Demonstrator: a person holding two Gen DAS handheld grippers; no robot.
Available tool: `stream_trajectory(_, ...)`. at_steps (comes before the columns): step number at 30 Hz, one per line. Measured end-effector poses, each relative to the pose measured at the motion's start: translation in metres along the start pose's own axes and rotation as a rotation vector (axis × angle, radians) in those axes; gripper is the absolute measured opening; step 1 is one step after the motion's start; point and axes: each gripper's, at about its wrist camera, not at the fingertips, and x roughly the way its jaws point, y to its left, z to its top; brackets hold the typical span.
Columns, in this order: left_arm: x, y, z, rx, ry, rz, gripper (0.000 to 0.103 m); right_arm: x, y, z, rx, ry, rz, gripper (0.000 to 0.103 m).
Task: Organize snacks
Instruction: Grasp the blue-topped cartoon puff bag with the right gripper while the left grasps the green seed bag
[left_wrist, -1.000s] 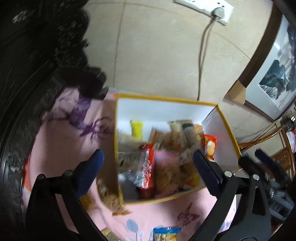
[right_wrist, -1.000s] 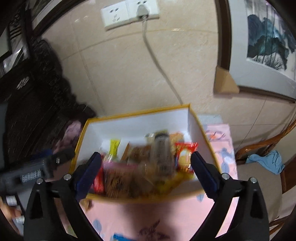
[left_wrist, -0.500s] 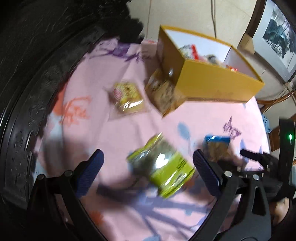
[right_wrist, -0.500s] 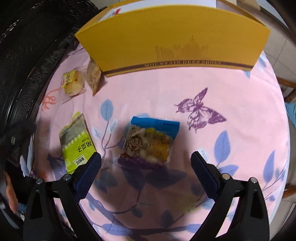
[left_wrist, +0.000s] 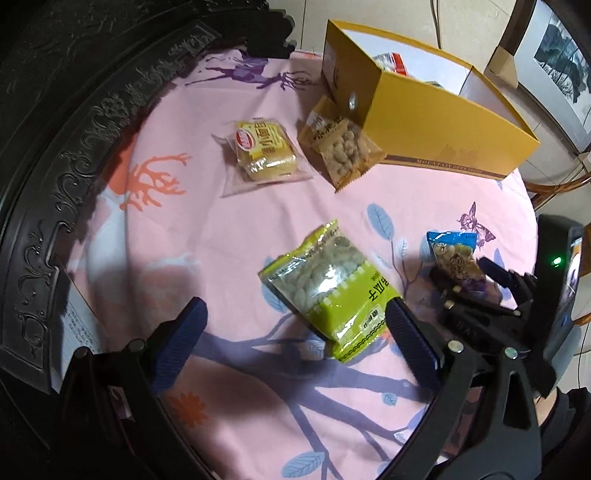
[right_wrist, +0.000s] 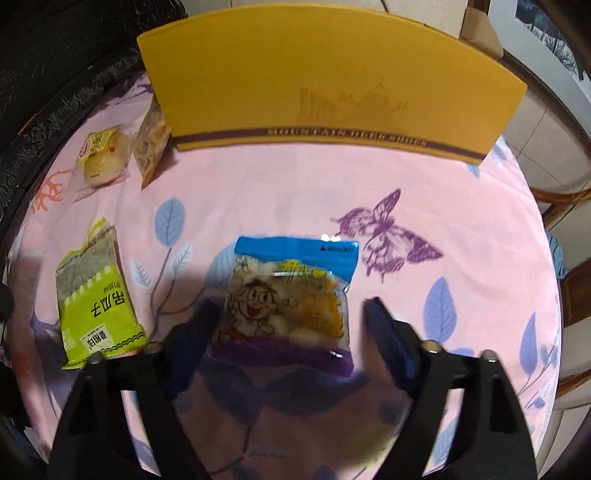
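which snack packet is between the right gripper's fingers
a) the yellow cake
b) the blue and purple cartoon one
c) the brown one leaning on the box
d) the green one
b: in the right wrist view the blue and purple cartoon packet lies between the closing fingers of the right gripper, while the green packet lies off to the side.

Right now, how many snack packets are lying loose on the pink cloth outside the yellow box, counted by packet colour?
Green packet: 1
Blue and purple packet: 1
Clear packet with yellow cake: 1
Tan packet, leaning against the yellow box: 1
Total: 4
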Motion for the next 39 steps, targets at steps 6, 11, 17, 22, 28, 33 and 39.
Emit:
stream_trajectory(6, 0.022, -0.005, -0.001, -0.019, 0.058, 0.027, 0.099, -0.003, -0.01, 0.003, -0.049, 0.024, 0.036, 0.058)
stream_trajectory(11, 0.033, -0.012, -0.001, -0.023, 0.079, 0.04, 0.099, -0.02, -0.039, -0.025, -0.058, 0.029, 0.038, 0.059)
stream_trajectory(17, 0.066, -0.014, 0.0, -0.143, 0.175, -0.005, 0.099, -0.023, -0.04, -0.032, -0.051, 0.025, 0.032, 0.06)
stream_trajectory(22, 0.08, -0.029, 0.008, -0.128, 0.158, 0.026, 0.101, -0.024, -0.041, -0.034, -0.049, 0.023, 0.036, 0.06)
stream_trajectory(28, 0.081, -0.039, 0.011, -0.135, 0.108, 0.113, 0.085, -0.025, -0.042, -0.035, -0.044, 0.026, 0.042, 0.062)
stream_trajectory(33, 0.069, -0.047, -0.003, -0.096, 0.133, 0.081, 0.074, -0.026, -0.044, -0.035, -0.031, 0.029, 0.047, 0.063)
stream_trajectory(39, 0.072, -0.072, -0.005, -0.038, 0.119, 0.077, 0.074, -0.024, -0.04, -0.035, -0.043, 0.035, 0.042, 0.07)
